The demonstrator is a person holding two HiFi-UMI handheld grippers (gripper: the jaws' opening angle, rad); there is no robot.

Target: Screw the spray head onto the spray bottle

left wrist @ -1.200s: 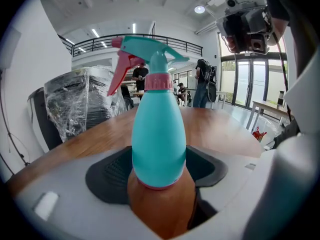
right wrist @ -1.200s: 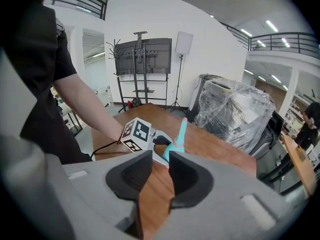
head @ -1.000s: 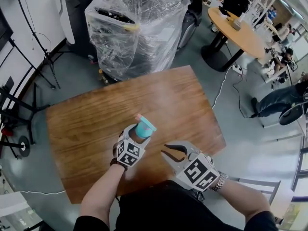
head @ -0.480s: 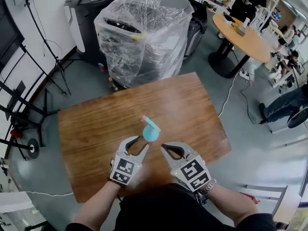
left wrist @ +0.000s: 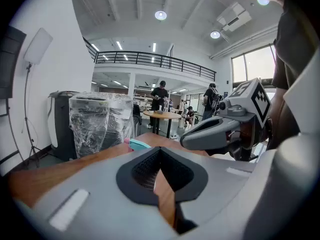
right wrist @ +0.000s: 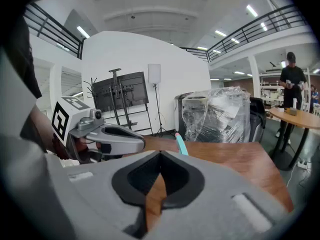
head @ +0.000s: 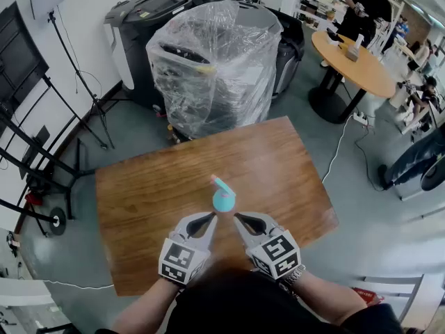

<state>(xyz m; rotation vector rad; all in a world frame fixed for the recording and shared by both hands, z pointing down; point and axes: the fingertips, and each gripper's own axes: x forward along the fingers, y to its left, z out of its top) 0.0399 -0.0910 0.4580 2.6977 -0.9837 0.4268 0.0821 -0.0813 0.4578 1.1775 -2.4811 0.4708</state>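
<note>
The spray bottle (head: 223, 198), teal with a pink-tipped spray head on top, stands upright by itself on the wooden table (head: 153, 186). My left gripper (head: 211, 218) sits just short of it on the near left, jaws shut and empty. On the near right is my right gripper (head: 238, 218), also shut with nothing in it. Their tips point at the bottle without touching it. In the left gripper view the teal spray head (left wrist: 137, 144) peeks over the shut left gripper (left wrist: 160, 154). In the right gripper view the spray head (right wrist: 181, 145) rises past the right gripper (right wrist: 160, 159).
A plastic-wrapped machine (head: 208, 61) and a dark printer (head: 142, 19) stand beyond the table's far edge. Black stands (head: 42, 152) are at the left. A round table (head: 354, 58) with a person (head: 368, 5) beside it is at the far right.
The left gripper let go of the bottle, drew back toward me and closed. The right gripper also closed and pulled in. The bottle stays standing on the table.
</note>
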